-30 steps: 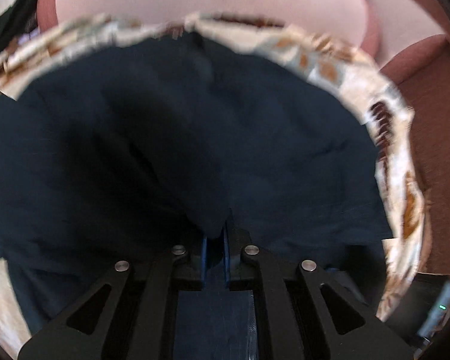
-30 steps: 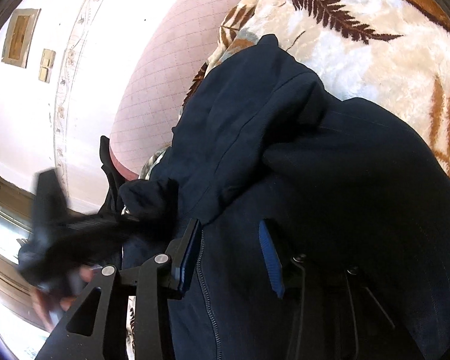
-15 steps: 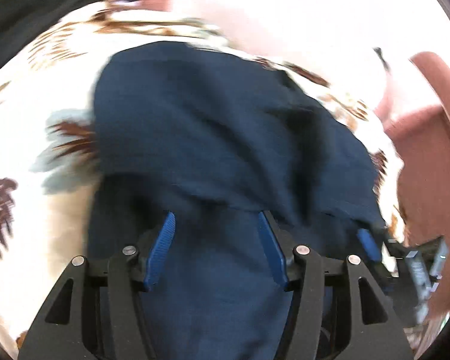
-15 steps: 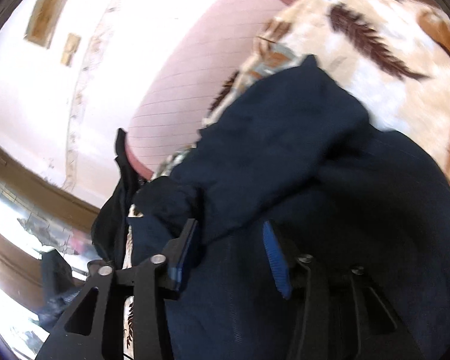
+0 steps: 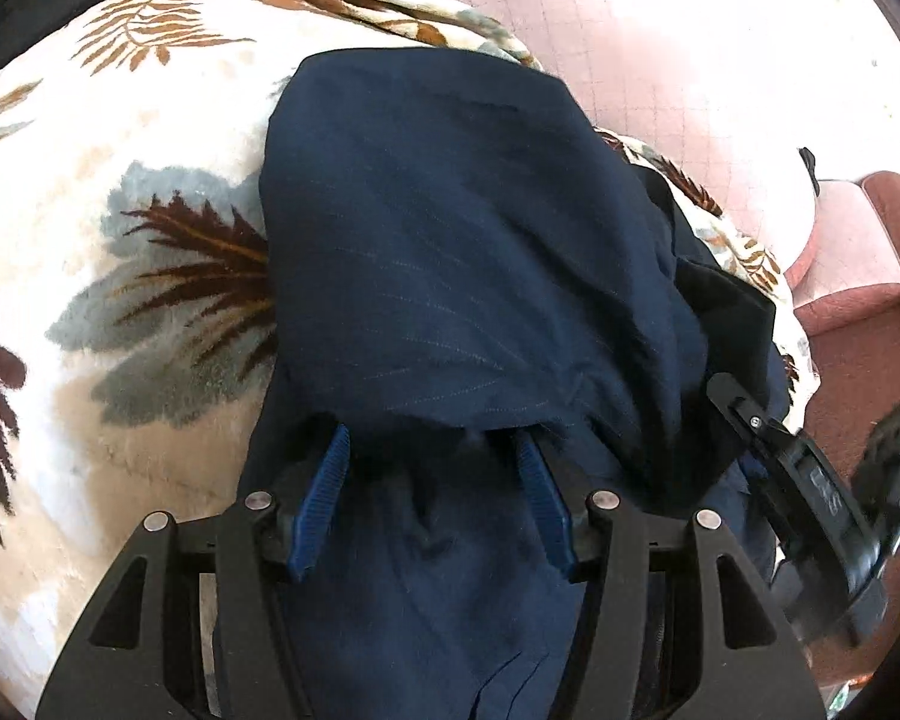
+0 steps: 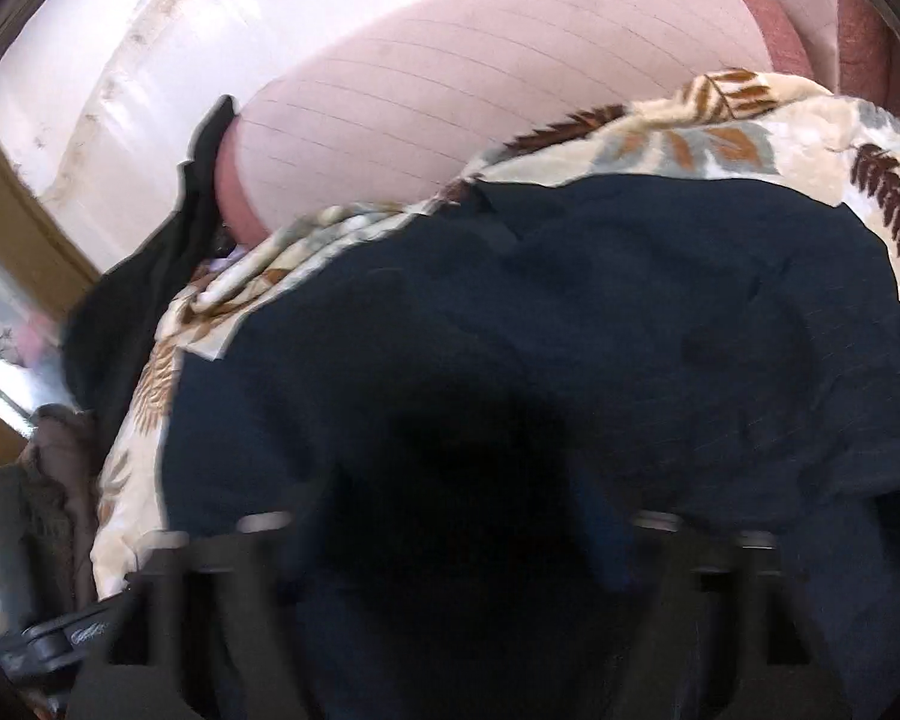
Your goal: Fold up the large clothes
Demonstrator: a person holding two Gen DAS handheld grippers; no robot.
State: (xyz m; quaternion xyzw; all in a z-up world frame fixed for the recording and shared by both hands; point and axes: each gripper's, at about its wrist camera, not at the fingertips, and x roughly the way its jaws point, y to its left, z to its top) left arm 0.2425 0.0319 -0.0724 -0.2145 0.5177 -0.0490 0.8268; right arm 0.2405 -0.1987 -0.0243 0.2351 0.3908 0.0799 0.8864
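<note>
A dark navy pinstriped garment (image 5: 462, 252) lies folded over on a cream blanket with a leaf print (image 5: 120, 192). My left gripper (image 5: 432, 474) is open, its blue pads (image 5: 324, 498) apart just above the lower layer of the cloth, at the edge of the folded-over flap. The same garment fills the right wrist view (image 6: 570, 330). My right gripper (image 6: 450, 552) is blurred low over the dark cloth; its jaws look spread apart with nothing visibly held. The right gripper's body also shows in the left wrist view (image 5: 810, 480) at the garment's right edge.
The blanket (image 6: 690, 138) covers a pink quilted sofa (image 6: 450, 90) with a reddish armrest (image 5: 858, 300). A black garment (image 6: 144, 300) hangs over the sofa's left end. A brown cloth (image 6: 48, 480) lies at far left.
My left gripper went from shut on the navy cloth to open, leaving a flap folded over. My right gripper swung across the garment and now moves fast, blurred.
</note>
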